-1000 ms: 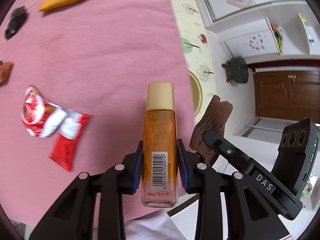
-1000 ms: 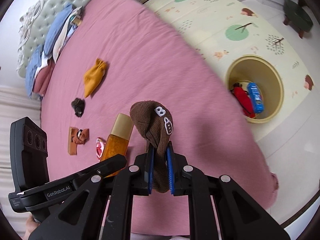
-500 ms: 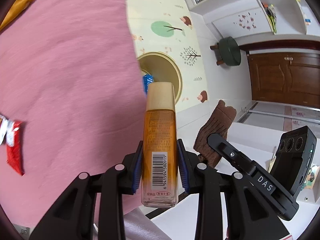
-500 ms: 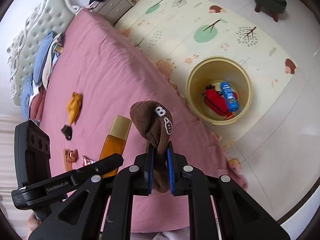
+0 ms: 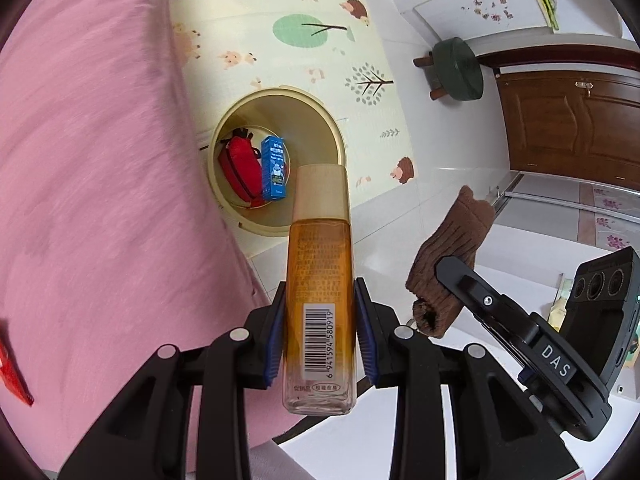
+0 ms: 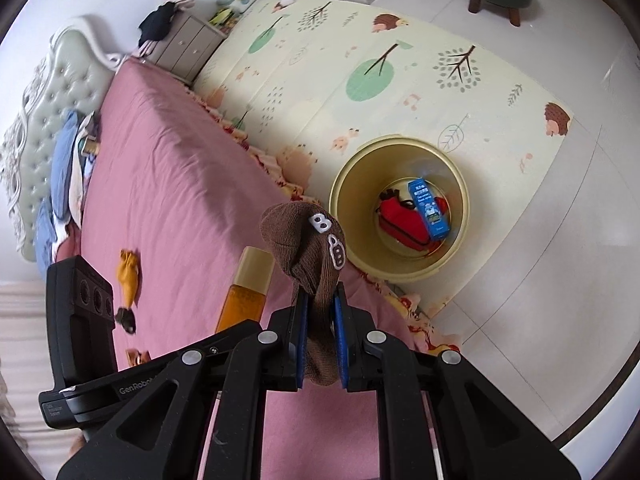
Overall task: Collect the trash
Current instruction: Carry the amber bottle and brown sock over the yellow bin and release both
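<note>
**Both tools loaded, bin in sight beside the bed**

We see the left tool [image 5: 320, 332] closed on an amber bottle [image 5: 319, 280], its blue pads pressed against the lower part of the bottle's two sides. The bottle stands upright along the fingers, pale cap at the far end and barcode label facing the camera. In the left wrist view the cap overlaps the near rim of a cream-yellow bin [image 5: 338, 136] that stands on the play mat [image 5: 280, 0] just beside the edge of the pink bed [image 5: 92, 160]. Inside the bin lie a red pouch [image 5: 240, 168] and a blue carton [image 5: 273, 170], touching each other.

The right tool [image 6: 320, 336] is clamped on a brown knitted sock [image 6: 308, 248] with white eye-like patches; the sock's rounded toe sticks out beyond the pads and its cuff hangs out on the near side. In the right wrist view the bin sits to the right of the sock, on the mat.

On the bed, farther left, lie a mustard-yellow cloth item [image 6: 128, 274] and a small dark item [image 6: 126, 316] near it. A bit of red wrapper [image 5: 12, 372] shows at the left edge of the left wrist view. A green stool [image 5: 456, 68] stands on the floor near a brown door [image 5: 568, 124].
</note>
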Demonstrator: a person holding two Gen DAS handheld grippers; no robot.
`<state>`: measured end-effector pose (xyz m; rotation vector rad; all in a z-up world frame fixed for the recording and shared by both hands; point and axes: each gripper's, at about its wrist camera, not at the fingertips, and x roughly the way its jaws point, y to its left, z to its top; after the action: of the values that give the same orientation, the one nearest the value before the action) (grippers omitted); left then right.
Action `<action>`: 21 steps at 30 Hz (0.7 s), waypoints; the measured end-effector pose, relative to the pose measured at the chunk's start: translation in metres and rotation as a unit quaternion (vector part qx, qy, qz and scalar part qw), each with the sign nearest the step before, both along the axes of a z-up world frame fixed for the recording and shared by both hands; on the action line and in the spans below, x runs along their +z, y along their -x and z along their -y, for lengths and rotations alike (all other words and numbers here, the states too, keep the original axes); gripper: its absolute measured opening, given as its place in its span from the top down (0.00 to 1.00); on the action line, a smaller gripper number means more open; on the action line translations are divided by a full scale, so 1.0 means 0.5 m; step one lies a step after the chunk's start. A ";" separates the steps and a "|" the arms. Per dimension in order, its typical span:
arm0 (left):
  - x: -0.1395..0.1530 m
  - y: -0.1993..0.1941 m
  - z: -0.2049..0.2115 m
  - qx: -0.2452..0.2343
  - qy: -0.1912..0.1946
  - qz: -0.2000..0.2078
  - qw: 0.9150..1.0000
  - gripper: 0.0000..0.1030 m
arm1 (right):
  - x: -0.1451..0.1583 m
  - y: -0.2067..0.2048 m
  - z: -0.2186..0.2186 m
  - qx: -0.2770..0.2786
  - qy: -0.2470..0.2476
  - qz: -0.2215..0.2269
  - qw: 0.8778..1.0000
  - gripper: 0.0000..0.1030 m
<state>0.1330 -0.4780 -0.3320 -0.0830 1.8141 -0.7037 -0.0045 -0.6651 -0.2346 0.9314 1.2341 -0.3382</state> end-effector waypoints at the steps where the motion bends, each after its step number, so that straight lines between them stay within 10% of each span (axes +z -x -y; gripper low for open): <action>1: -0.005 -0.005 0.012 -0.001 0.002 -0.004 1.000 0.69 | -0.003 -0.003 0.011 -0.004 0.002 -0.001 1.000 0.89; 7: -0.007 -0.036 0.082 -0.023 0.024 0.010 0.999 0.69 | -0.001 -0.030 0.077 -0.020 0.010 0.008 1.000 0.83; 10: 0.002 -0.048 0.100 -0.035 0.020 0.036 0.999 0.52 | -0.001 -0.034 0.110 -0.046 0.009 0.010 0.999 0.50; 15: 0.008 -0.057 0.110 -0.056 0.008 0.037 0.998 0.24 | 0.002 -0.043 0.134 -0.050 0.013 0.006 0.999 0.49; 21: 0.033 -0.050 0.083 -0.066 -0.004 0.067 0.996 0.20 | 0.004 -0.059 0.102 -0.030 0.009 0.004 1.000 0.49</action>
<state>0.1582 -0.5196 -0.3156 0.0881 1.7053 -0.7758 0.0250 -0.7161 -0.2326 0.9556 1.1961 -0.3917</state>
